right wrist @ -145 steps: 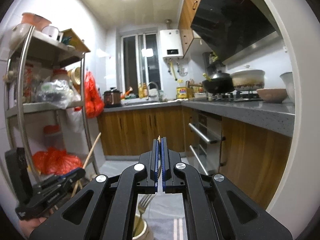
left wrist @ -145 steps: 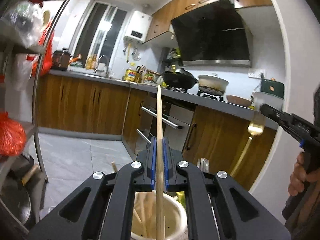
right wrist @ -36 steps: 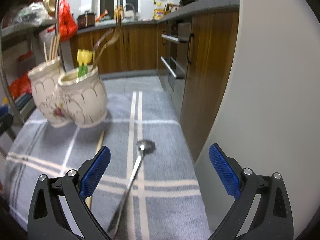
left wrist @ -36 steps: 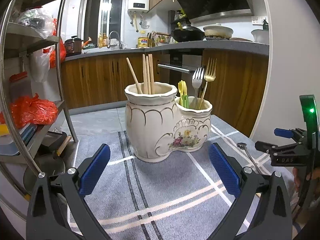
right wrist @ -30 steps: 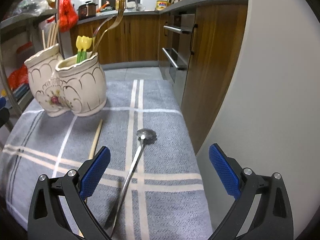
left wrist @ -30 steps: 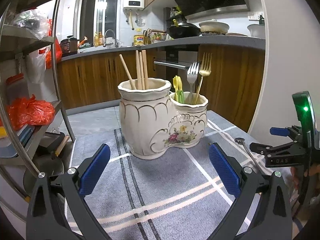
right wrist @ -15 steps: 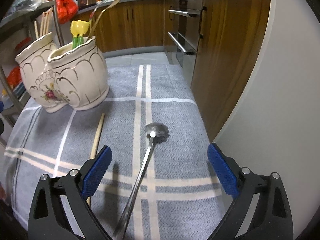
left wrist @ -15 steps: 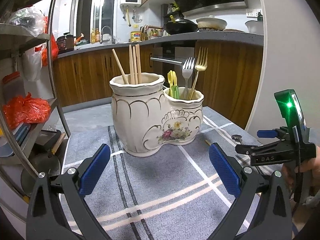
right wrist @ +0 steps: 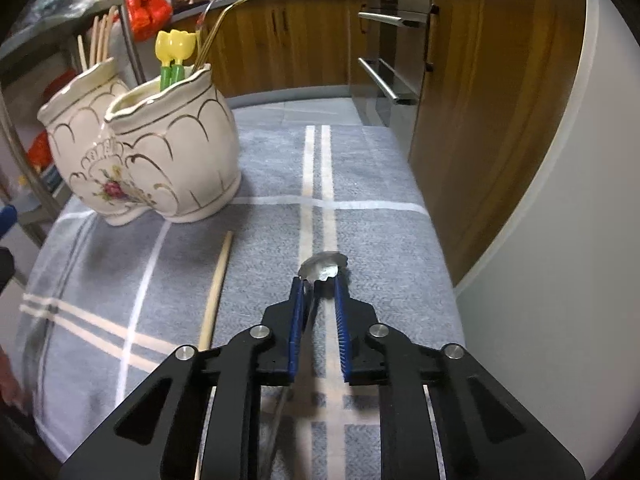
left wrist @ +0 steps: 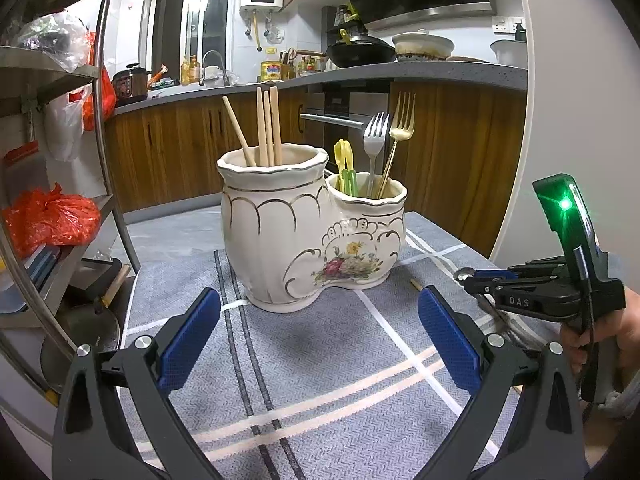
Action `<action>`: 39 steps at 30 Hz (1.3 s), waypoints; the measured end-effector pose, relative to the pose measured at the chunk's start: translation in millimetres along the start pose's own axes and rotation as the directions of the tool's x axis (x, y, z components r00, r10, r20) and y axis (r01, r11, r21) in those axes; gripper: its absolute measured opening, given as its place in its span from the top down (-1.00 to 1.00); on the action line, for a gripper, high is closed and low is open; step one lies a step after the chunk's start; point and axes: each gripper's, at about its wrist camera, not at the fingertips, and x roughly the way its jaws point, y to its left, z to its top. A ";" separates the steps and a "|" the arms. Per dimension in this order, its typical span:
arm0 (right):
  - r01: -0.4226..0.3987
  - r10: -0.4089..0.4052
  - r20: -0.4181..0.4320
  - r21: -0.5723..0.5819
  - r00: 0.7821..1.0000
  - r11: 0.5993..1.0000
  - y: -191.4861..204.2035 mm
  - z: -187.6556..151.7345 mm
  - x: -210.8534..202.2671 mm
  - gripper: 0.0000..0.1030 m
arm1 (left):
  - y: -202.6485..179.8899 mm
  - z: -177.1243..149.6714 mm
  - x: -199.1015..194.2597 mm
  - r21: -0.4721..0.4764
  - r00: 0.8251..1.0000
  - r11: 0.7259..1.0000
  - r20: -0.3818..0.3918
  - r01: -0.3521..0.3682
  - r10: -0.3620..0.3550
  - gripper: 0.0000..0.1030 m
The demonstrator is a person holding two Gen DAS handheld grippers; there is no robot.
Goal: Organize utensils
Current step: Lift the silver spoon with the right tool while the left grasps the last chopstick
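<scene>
A cream double ceramic holder (left wrist: 308, 224) stands on the grey striped cloth (left wrist: 320, 360). Its taller pot holds wooden chopsticks (left wrist: 266, 128); the lower pot holds a silver fork (left wrist: 374, 136), a gold fork (left wrist: 402, 120) and yellow-green picks (left wrist: 346, 160). My left gripper (left wrist: 320, 336) is open and empty in front of the holder. My right gripper (right wrist: 318, 292) is low over a silver spoon (right wrist: 324, 270) on the cloth, its jaws narrowed around the spoon's neck with a small gap left. A loose chopstick (right wrist: 216, 288) lies left of it. The holder (right wrist: 160, 152) shows at the upper left.
A metal shelf rack (left wrist: 100, 120) with red bags stands at the left. Wooden cabinets and an oven (right wrist: 392, 60) are beyond the table's far edge. A white wall (right wrist: 580, 240) borders the right side.
My right gripper has dropped onto the spoon and narrowed its jaws from wide open to around the spoon's neck. My left gripper has stayed open, moving slightly closer to the holder.
</scene>
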 end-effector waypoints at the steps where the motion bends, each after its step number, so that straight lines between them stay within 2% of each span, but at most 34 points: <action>1: -0.017 0.017 0.003 0.010 1.000 1.000 -1.8 0.4 -0.4 0.88 | -0.7 -0.1 0.4 -0.003 1.000 1.000 -0.002 0.008 -0.008 -0.89; 8: -0.064 0.063 0.068 0.004 0.996 0.998 -3.5 -1.0 -18.8 0.93 | -18.1 0.8 10.2 0.005 0.997 0.999 -0.058 0.041 -0.041 -0.89; 12: -0.076 0.077 0.136 -0.017 0.988 0.997 -6.3 -2.5 -35.3 0.93 | -27.0 2.7 18.0 -0.018 0.993 0.997 -0.095 0.071 -0.072 -0.89; 22: -0.016 0.024 0.338 -0.029 0.941 0.999 -24.8 -0.1 -67.3 0.95 | -61.5 -3.5 42.2 -0.014 0.981 0.998 -0.184 0.061 -0.062 -0.89; 25: -0.029 0.033 0.384 -0.017 0.923 0.999 -30.5 -0.6 -75.9 0.95 | -74.0 -4.9 47.5 0.012 0.976 0.999 -0.211 0.048 -0.045 -0.88; 28: -0.056 0.059 0.407 -0.018 0.912 0.998 -32.8 -0.8 -81.0 0.95 | -89.0 -9.5 53.7 0.020 0.966 0.998 -0.253 0.056 -0.049 -0.74; 35: -0.030 0.042 0.467 -0.034 0.883 0.999 -35.1 -5.3 -90.8 0.95 | -118.6 -21.6 60.7 0.035 0.943 0.996 -0.325 0.082 -0.066 -0.05; 39: -0.043 0.044 0.471 -0.013 0.881 0.999 -42.9 -5.8 -91.5 0.95 | -130.7 -26.7 66.0 0.052 0.930 0.995 -0.362 0.087 -0.063 0.14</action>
